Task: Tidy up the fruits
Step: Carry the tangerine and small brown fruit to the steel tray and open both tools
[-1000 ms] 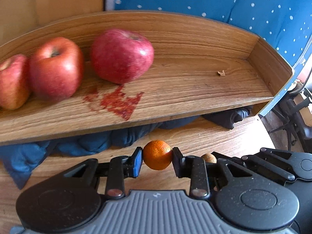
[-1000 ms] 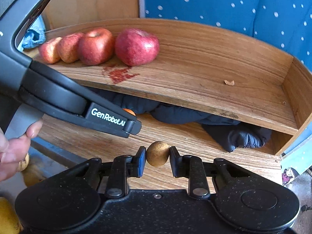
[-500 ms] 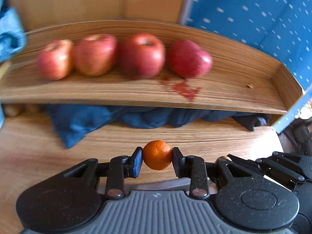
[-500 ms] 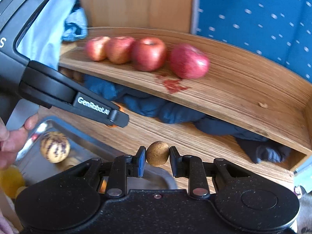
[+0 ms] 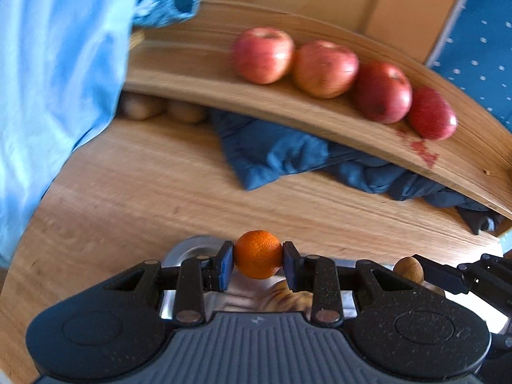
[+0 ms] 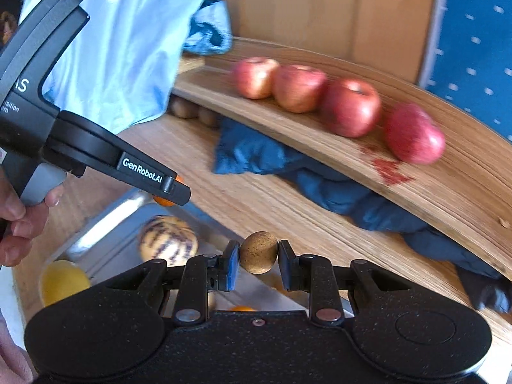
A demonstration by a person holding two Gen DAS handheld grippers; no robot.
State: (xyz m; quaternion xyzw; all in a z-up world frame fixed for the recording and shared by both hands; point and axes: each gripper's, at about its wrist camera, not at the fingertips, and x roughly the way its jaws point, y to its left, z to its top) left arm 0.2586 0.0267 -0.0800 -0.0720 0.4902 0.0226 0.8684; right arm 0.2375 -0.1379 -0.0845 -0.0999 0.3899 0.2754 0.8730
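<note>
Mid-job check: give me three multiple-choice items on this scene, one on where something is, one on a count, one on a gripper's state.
1. Where do the red apples sit?
A. on the upper wooden shelf
B. in the metal tray
C. on the dark blue cloth

2. How many apples are in the row?
A. two
B. four
C. six

3. What is the left hand-held gripper doing?
A. hanging open and empty
B. clamping a small orange citrus fruit
C. gripping an apple

Answers: 1 A, the apples line the upper board above the cloth. 2 B, both views show four side by side. 3 B, the citrus sits pinched between the fingers; the right hand-held gripper holds a small brown round fruit.
</note>
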